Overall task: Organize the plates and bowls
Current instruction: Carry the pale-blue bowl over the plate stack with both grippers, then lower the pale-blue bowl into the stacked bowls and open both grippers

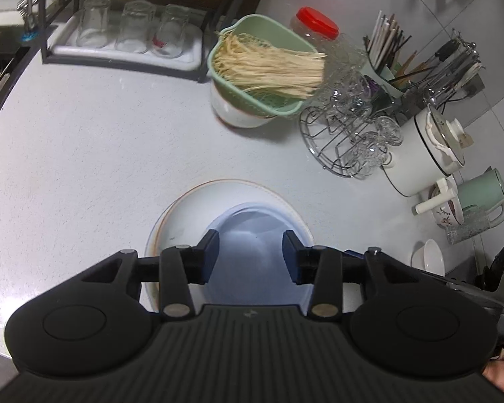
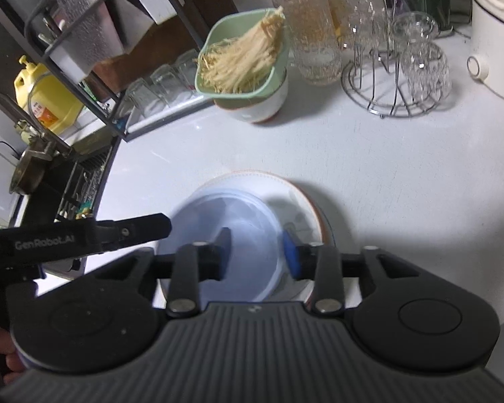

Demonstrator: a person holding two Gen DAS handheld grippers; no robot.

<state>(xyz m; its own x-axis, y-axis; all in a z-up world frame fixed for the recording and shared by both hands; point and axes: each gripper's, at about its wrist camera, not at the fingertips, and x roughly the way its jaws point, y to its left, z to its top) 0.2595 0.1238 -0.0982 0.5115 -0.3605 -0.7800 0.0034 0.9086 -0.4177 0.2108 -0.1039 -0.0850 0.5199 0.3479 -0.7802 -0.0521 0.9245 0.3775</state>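
In the left wrist view, the left gripper (image 1: 250,255) is nearest. Its two blue pads are spread apart and pinch nothing. Under the gap sits a pale blue bowl (image 1: 252,235). The bowl rests on a white plate (image 1: 184,215) with a thin orange rim. The plate lies on the white counter (image 1: 84,151). Farther back a green basket (image 1: 262,63) full of pale noodles (image 1: 268,67) sits in a white bowl (image 1: 238,114). Three glasses (image 1: 134,27) stand upside down on a tray. A jar with a red lid (image 1: 317,21) stands behind the basket. No writing can be read here.

In the right wrist view, the right gripper (image 2: 257,252) is nearest. Its pads are spread too and hold nothing. One pad is over the inside of the blue bowl (image 2: 225,215) and the other is beside its rim; I cannot tell if they touch it. The bowl is on the plate (image 2: 299,194). The left gripper (image 2: 84,235) reaches in from the left, and its arm reads "GenRobot.AI". A yellow bottle (image 2: 47,97) has an orange label, too blurry to read.
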